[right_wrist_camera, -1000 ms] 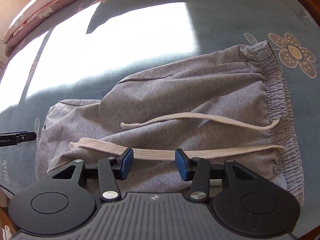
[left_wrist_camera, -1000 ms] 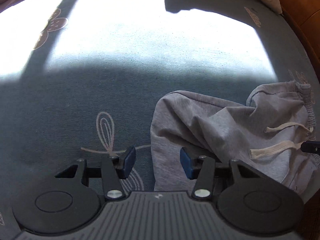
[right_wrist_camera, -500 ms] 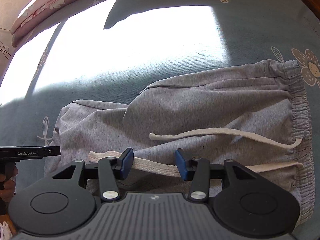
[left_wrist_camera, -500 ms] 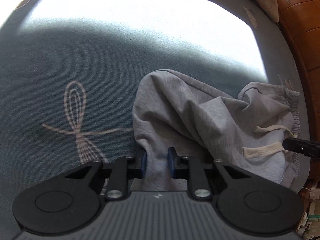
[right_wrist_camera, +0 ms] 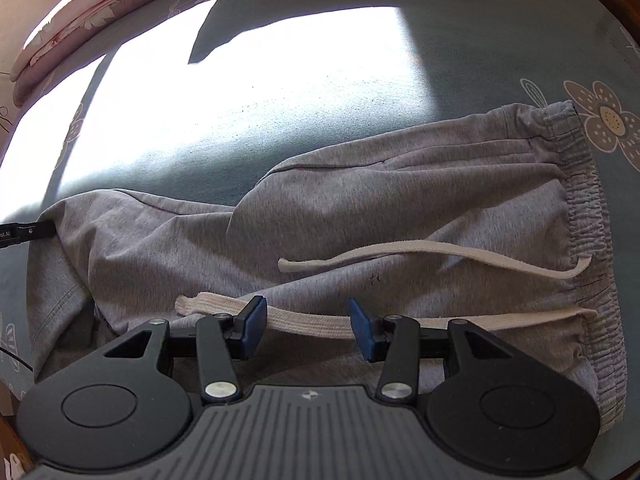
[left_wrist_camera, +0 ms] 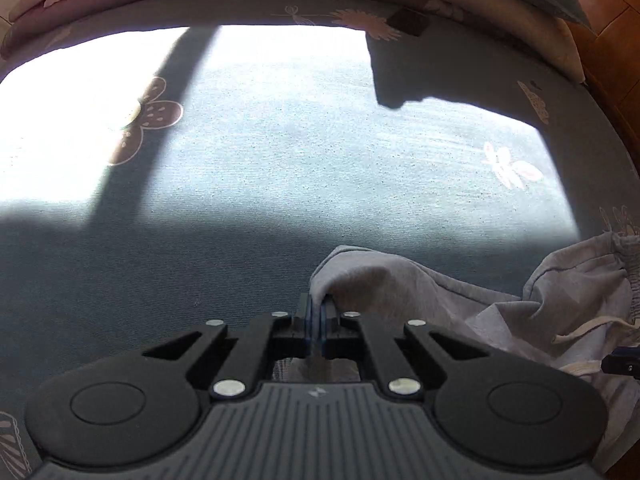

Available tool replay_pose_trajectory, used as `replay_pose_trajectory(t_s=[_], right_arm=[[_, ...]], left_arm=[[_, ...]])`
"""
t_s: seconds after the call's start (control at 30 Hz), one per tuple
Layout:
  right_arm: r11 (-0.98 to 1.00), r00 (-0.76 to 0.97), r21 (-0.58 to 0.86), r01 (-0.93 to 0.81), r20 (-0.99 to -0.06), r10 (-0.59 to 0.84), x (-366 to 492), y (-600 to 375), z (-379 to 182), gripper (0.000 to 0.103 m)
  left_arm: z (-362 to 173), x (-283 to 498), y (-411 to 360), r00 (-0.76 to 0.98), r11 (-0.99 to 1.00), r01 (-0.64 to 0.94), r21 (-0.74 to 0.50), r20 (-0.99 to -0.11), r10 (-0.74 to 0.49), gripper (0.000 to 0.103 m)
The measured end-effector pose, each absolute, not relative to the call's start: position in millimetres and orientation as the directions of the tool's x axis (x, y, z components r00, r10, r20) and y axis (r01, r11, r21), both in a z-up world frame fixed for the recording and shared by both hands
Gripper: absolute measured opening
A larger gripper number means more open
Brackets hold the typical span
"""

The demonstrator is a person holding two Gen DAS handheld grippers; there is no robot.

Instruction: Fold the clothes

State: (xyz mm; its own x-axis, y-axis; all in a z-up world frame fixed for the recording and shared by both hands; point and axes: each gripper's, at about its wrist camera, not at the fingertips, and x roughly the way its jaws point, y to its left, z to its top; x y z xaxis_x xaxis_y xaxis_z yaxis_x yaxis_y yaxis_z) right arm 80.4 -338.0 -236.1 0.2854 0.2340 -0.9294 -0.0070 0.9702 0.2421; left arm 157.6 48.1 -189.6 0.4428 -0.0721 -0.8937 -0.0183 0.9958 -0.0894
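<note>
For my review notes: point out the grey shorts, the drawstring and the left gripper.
grey shorts [right_wrist_camera: 400,192]: right wrist view, middle of the fabric.
drawstring [right_wrist_camera: 312,322]: right wrist view, flat band between open fingers.
left gripper [left_wrist_camera: 319,312]: left wrist view, fingertips pinching hem.

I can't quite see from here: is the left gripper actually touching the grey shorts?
Touching. The left wrist view shows the left gripper shut on the hem of the shorts, with grey cloth pinched between its pads and pulled up.
</note>
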Motion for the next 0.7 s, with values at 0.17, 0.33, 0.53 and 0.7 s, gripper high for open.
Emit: replay_pose_trajectory(t_s=[0.17,0.33,0.53,0.7], right_arm=[[0.972,0.289,0.235,-0.001,-0.930,0.226,75,-344,-236,0.051],[0.972,0.293,0.233,0.011,-0.930,0.220,71,-349,-235,0.051],[0.972,0.291,0.232,0.016,-0.932,0.218,69,-349,-234,0.051],[0.972,0.285,0.235,0.020,-0.933,0.219,72,-346,-235,0.051]], left_arm=[[-171,176,45,0.504,0.999,0.007,-0.037,-0.863,-0.036,0.002],[-160,190,33,0.557,0.999,0.039,-0.017,-0.830,-0.036,0.002],[-152,205,15,0.605,0.995,0.100,0.028,-0.795,-0.039,0.002],[-157,204,-20,0.613,0.965,0.245,0.092,-0.786,-0.080,0.013]])
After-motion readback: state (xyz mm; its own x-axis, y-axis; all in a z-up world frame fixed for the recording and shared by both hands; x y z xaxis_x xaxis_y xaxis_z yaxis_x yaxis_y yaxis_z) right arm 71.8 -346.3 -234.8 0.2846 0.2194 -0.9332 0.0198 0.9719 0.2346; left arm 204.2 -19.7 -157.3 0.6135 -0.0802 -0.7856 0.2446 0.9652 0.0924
